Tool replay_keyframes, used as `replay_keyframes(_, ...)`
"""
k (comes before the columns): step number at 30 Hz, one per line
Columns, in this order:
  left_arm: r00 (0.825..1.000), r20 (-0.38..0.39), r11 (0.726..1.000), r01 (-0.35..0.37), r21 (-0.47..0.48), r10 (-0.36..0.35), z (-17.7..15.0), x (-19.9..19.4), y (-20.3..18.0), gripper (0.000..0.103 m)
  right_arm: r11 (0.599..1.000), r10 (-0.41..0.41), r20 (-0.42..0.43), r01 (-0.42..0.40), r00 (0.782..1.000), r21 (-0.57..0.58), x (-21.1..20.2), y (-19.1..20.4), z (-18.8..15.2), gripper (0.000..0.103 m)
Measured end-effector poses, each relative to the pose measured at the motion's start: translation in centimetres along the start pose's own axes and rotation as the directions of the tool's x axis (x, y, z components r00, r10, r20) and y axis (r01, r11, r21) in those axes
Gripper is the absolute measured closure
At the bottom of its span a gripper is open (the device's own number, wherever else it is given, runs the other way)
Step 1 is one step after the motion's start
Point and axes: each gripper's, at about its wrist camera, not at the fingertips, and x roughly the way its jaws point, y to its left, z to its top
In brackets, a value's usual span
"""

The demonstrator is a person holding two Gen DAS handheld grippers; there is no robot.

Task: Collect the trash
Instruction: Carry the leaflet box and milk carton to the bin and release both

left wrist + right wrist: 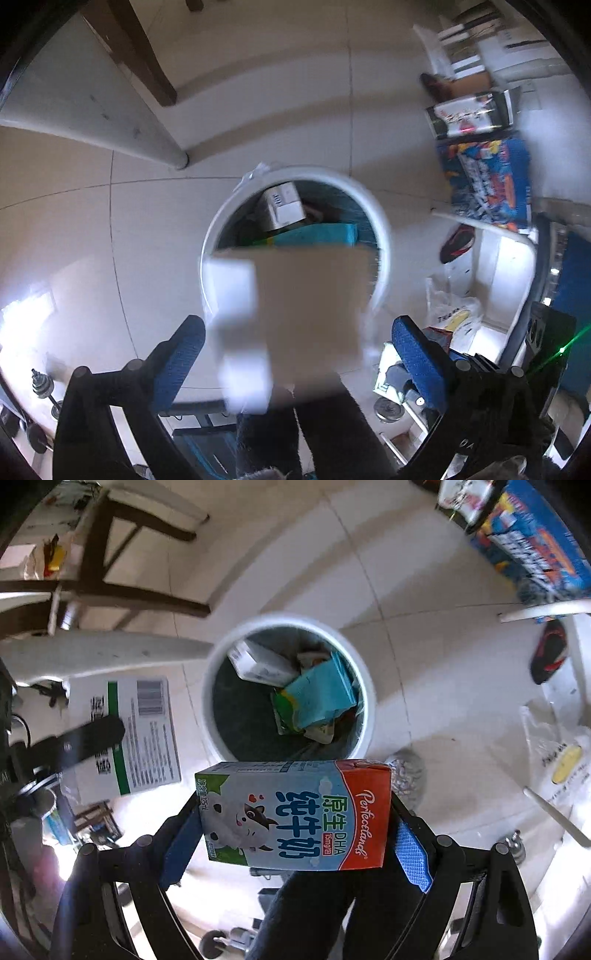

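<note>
Left gripper [295,354]: jaws spread wide, blurred box [291,314] loose between them, above bin [380,236] rim.
Right gripper [295,834]: clamped on milk carton [295,814], short of bin.
Risk: box strikes rim, tumbles outside; carton released early lands on floor.

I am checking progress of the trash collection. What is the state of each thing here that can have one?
White round trash bin: open-topped, partly filled with cartons.
Blurred brown-and-white cardboard box: loose, not clamped.
Blue-and-red milk carton: clamped, intact.
Left gripper: jaws open around the box.
Right gripper: jaws shut on the milk carton.
</note>
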Motion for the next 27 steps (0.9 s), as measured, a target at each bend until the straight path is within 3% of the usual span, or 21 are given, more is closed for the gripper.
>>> replay_keyframes(2, 1.0, 0.002, 1.0, -0.013, 0.004, 0.013, 0.0, 0.4, 0.5, 0.0, 1.0, 0.008, -0.027, -0.008, 1.0, -0.026, 2.5, -0.1, 0.5, 0.01)
replay_keyframes(4, 0.999, 0.015, 0.999, -0.036, 0.005, 0.036, -0.1, 0.4, 0.8, 0.0, 0.999, 0.013, -0.058, -0.015, 0.998, -0.039, 4.4, -0.2, 0.8, 0.0)
replay_keyframes(9, 0.988, 0.083, 0.992, -0.128, 0.005, 0.127, -0.9, -0.8, 1.6, 0.0, 0.998, -0.023, -0.066, 0.019, 0.998, -0.063, 5.5, -0.6, 0.7, 0.0)
replay_keyframes(12, 0.99, 0.092, 0.994, -0.11, -0.004, 0.11, -1.5, -1.8, 1.6, 0.0, 0.992, -0.082, -0.041, 0.078, 0.996, -0.1, 4.4, -0.1, 0.2, 0.0)
replay_keyframes(19, 0.98, 0.105, 0.985, -0.17, -0.006, 0.17, -4.0, -4.8, 0.1, 0.0, 0.962, -0.244, 0.025, 0.245, 0.97, -0.119, 1.2, 0.5, -0.8, 0.0)
replay_keyframes(27, 0.977, 0.119, 0.985, -0.175, -0.006, 0.174, -7.3, -9.2, -1.9, 0.0, 0.956, -0.275, 0.087, 0.282, 0.958, -0.082, -5.7, 1.9, -2.4, 0.0)
